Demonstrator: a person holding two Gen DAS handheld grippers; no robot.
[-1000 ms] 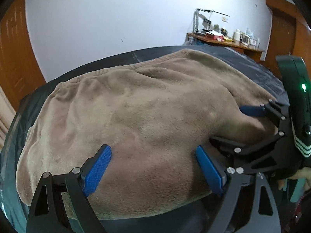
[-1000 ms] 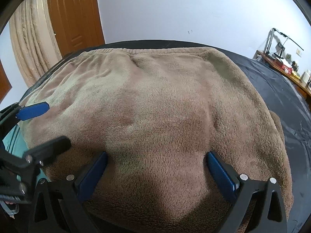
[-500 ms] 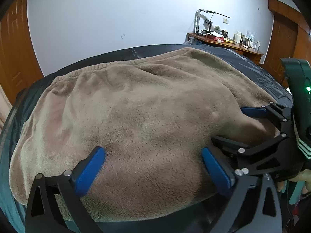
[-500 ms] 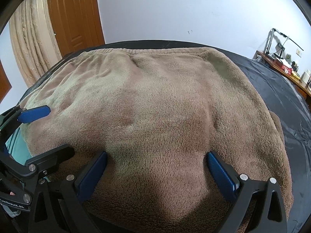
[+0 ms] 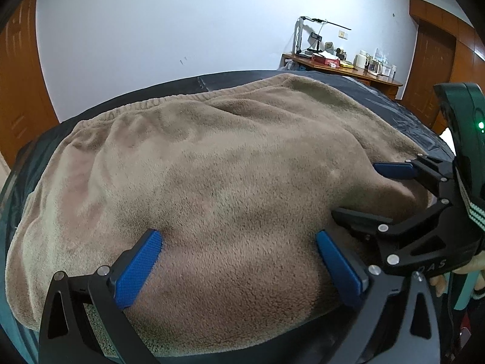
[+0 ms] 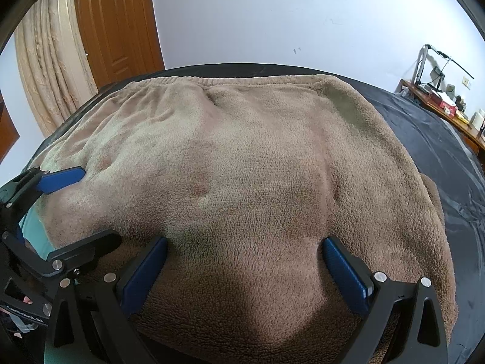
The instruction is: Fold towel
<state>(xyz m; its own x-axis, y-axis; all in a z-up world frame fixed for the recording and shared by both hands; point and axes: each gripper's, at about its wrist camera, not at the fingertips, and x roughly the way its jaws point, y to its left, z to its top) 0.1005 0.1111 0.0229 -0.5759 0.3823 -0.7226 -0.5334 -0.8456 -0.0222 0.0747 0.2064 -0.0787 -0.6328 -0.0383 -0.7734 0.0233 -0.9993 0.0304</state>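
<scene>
A brown fleece towel (image 5: 230,182) lies spread over a black-covered surface (image 6: 430,139), bunched into soft humps and creases, its hemmed far edge running along the side nearest the pale wall. The left tongs (image 5: 239,261) are spread wide, both blue pads resting down against the pile near the towel's near edge with a broad stretch of cloth between them, nothing pinched. The right tongs (image 6: 242,270) are likewise spread wide, their blue pads set on the fleece just beside the near edge, gripping nothing. In the left wrist view the right tongs show at the right, just beside the left ones, with a hand (image 5: 460,273) on the handle and a green light lit on the housing. In the right wrist view the left tongs (image 6: 77,212) show at the lower left, one blue pad lying on the towel's left edge. A wooden desk (image 5: 348,71) cluttered with small things stands by the wall at the far right, a wooden door (image 6: 115,27) and a beige curtain (image 6: 51,69) at the far left.
</scene>
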